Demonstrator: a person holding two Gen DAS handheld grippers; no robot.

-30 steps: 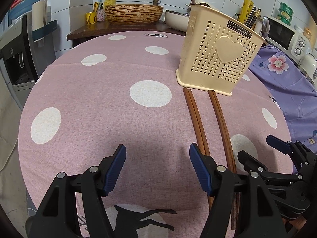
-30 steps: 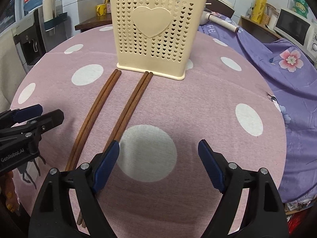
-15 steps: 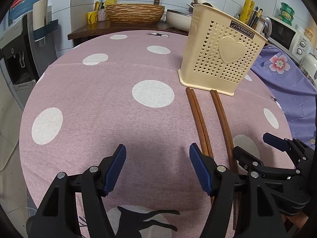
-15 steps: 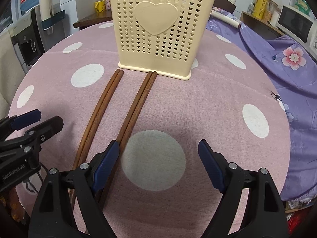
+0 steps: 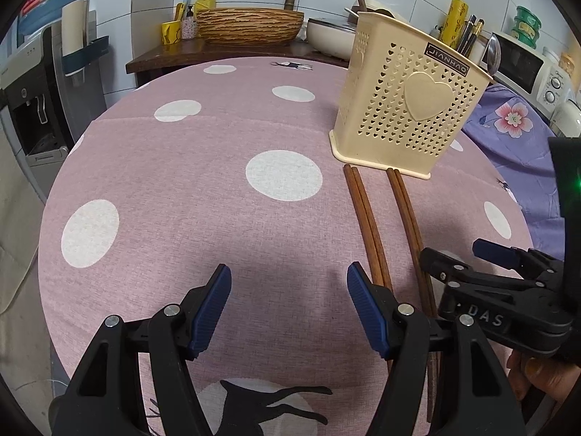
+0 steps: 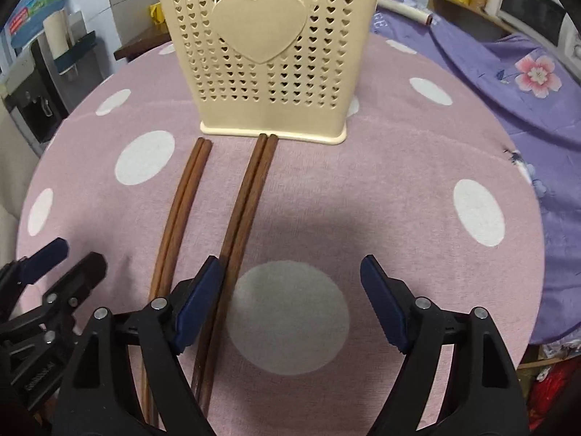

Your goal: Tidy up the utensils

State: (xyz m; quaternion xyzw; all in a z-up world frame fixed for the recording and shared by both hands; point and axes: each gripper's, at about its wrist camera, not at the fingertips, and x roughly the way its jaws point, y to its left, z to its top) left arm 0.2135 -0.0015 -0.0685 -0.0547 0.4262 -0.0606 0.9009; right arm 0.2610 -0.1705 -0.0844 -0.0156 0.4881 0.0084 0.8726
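A cream plastic utensil basket pierced with small hearts [image 5: 406,109] stands upright on the pink cloth with white dots [image 5: 181,189], in the upper right of the left wrist view and at top centre of the right wrist view; a raised heart sits on its front, and a dark label near its rim reads "JIANHAO". What lies inside it cannot be made out. Two pairs of long dark-brown wooden chopsticks lie flat on the cloth, running from the basket's base toward the lower frame: the left pair of chopsticks [image 6: 178,210] and the right pair of chopsticks [image 6: 243,218], whose far tips touch the basket's foot. The left gripper [image 5: 288,307] hangs spread over bare cloth, nothing between its blue pads, the left pair just right of it. The right gripper [image 6: 290,301] is also spread, above a white dot, with the right pair running under its left finger; its body shows the letters "DAS". A woven wicker bowl [image 5: 250,25] sits on a dark shelf at upper centre.
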